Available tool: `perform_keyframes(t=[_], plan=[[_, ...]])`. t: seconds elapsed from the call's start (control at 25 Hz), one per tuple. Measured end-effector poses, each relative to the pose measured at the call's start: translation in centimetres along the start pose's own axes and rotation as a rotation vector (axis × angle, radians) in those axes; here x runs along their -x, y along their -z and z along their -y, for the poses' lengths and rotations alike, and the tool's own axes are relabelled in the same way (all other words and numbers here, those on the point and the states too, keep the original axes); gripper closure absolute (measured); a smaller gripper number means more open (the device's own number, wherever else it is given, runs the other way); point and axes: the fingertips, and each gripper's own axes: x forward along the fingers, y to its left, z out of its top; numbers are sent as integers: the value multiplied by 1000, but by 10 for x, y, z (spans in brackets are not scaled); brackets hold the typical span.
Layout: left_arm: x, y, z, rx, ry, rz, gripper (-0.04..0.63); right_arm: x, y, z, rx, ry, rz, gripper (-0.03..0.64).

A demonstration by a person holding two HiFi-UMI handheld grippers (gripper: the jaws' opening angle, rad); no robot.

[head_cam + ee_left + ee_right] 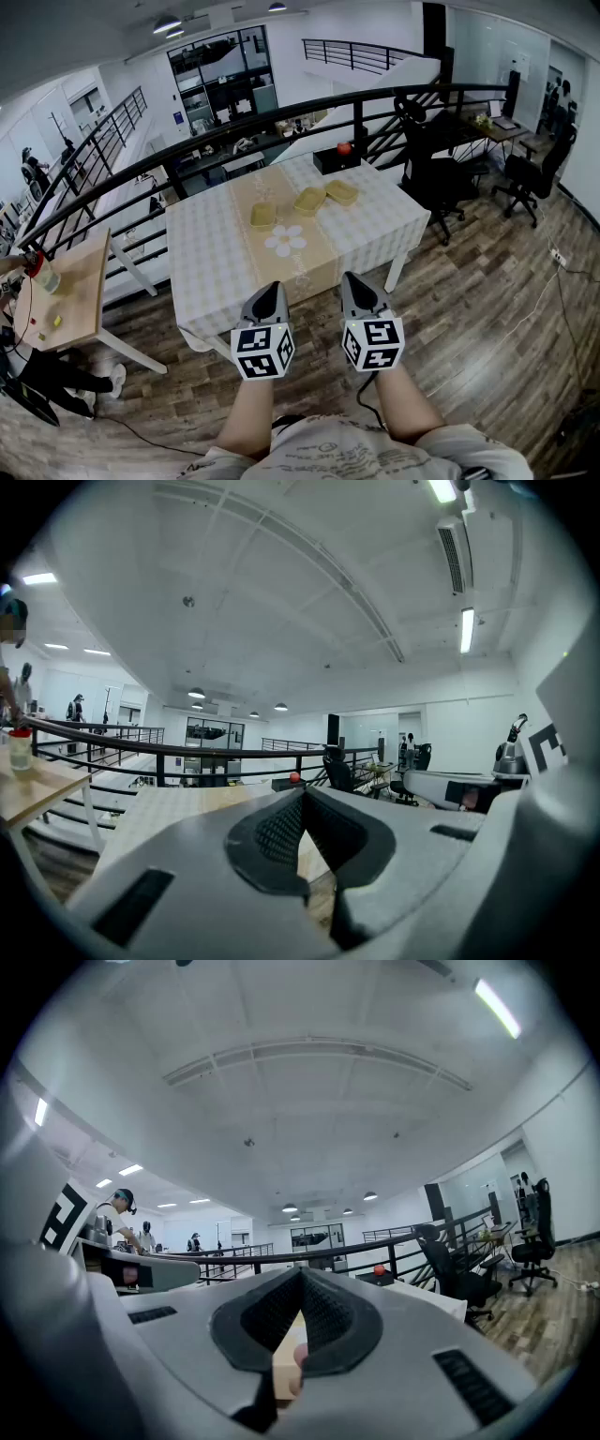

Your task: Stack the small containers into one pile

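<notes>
Three shallow yellow containers lie apart on the checked table (206, 253): one at the left (263, 217), one in the middle (309, 201), one at the right (341, 192). Both grippers hover side by side in front of the table's near edge, well short of the containers. My left gripper (270, 287) is shut, its jaws meeting at the tip (302, 794) with nothing between them. The jaws of my right gripper (352, 279) also meet at the tip (301, 1274), empty. Neither gripper view shows the containers clearly.
A black box (336, 161) with a red ball (344, 148) on it stands at the table's far edge. A black railing (281, 112) runs behind. Office chairs (433, 178) stand to the right, a small wooden table (66, 300) to the left.
</notes>
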Motion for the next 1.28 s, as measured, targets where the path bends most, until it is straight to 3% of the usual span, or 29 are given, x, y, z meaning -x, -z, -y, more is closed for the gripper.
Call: perform_keyframes(t=[0.72, 1.28], plan=[[-2, 2, 22, 7, -7, 12, 589, 16, -8, 6, -6, -55, 51, 614], [-72, 0, 25, -4, 39, 19, 589, -34, -1, 49, -9, -18, 50, 614]])
